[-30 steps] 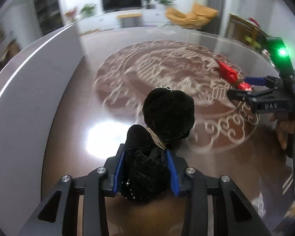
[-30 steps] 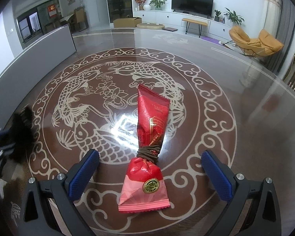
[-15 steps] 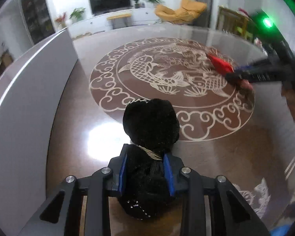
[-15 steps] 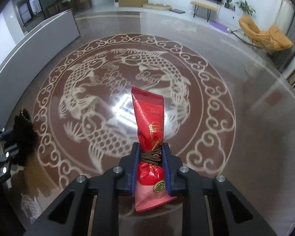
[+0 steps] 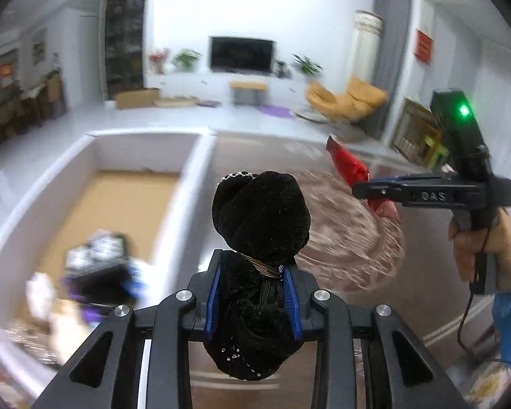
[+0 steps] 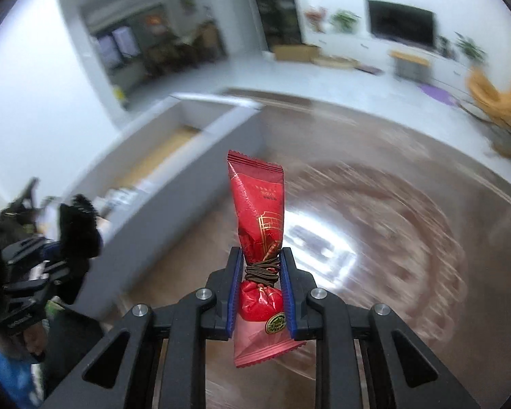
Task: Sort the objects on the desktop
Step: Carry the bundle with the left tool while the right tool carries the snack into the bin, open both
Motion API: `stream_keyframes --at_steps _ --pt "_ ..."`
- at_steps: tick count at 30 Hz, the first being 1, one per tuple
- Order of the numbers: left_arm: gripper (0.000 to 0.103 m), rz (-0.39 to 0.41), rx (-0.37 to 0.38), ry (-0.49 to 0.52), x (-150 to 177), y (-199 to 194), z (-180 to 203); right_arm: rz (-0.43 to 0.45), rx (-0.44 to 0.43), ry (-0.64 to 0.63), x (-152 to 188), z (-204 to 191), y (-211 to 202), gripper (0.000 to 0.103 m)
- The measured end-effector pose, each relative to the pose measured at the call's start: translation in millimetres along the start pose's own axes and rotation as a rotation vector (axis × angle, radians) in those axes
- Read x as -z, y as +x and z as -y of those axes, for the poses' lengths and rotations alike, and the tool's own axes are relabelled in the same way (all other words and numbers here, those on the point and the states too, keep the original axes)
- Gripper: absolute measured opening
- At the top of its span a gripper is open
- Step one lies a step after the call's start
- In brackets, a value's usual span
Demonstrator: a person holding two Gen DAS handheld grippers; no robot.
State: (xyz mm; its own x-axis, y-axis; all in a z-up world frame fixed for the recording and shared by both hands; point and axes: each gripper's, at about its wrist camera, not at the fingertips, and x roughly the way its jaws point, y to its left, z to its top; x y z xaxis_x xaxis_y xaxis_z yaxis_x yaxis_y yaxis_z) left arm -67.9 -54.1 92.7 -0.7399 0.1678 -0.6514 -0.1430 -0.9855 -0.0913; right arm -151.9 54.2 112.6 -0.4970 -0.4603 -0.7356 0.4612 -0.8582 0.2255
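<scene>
White-walled bin (image 5: 187, 184) is our landmark: some items already lie inside. We hold a black velvet pouch (image 5: 259, 225) clenched in the left gripper (image 5: 253, 293) beside it; right gripper (image 6: 260, 289) clamps a red sachet (image 6: 259, 211) further off. Both remain undeposited.

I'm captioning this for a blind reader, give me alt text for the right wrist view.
The right tongs are shut on a red snack packet, gripped at its cord-wrapped waist and held above a brown patterned table. To the left, the left tongs hold a black plush item near a white-walled box.
</scene>
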Motion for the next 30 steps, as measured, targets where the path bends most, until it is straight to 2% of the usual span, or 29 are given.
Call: stream_keyframes --at_steps 3,5,8,10,14,16,17,18,20,22,24,26,30 --pt "0.032 -0.003 -0.130 -0.054 -6 -16 -54 0.027 -0.123 -0.038 -29 -58 11 0.022" --pt "0.032 -0.045 -0.206 -0.133 -1 -14 -100 0.026 -0.204 -0.070 -44 -105 29 0.022" --pt "0.032 -0.114 -0.300 -0.202 14 -3 -148 -0.009 -0.280 -0.130 -50 -171 63 0.022" --pt "0.032 -0.164 -0.330 -0.247 27 8 -172 -0.067 -0.314 -0.169 -48 -206 95 0.023" --pt "0.033 -0.241 -0.347 -0.282 49 30 -195 -0.198 -0.295 -0.252 -29 -252 150 0.023" --pt "0.038 -0.247 -0.339 -0.289 56 32 -197 -0.268 -0.287 -0.277 -18 -259 171 0.024" --pt "0.041 -0.249 -0.338 -0.292 59 32 -197 -0.304 -0.277 -0.288 -12 -260 179 0.033" --pt "0.050 -0.249 -0.340 -0.294 59 32 -196 -0.325 -0.262 -0.301 -8 -263 184 0.054" --pt "0.063 -0.232 -0.373 -0.292 60 30 -191 -0.301 -0.213 -0.331 -4 -260 177 0.066" --pt "0.090 -0.191 -0.424 -0.291 57 19 -187 -0.264 -0.194 -0.349 -6 -254 166 0.072" --pt "0.097 -0.130 -0.521 -0.286 53 5 -176 -0.226 -0.175 -0.340 -12 -244 152 0.084" --pt "0.098 -0.072 -0.603 -0.290 46 -10 -165 -0.183 -0.147 -0.335 -17 -235 138 0.086" --pt "0.099 0.003 -0.609 -0.384 45 -33 -158 -0.140 -0.098 -0.322 -28 -225 121 0.092"
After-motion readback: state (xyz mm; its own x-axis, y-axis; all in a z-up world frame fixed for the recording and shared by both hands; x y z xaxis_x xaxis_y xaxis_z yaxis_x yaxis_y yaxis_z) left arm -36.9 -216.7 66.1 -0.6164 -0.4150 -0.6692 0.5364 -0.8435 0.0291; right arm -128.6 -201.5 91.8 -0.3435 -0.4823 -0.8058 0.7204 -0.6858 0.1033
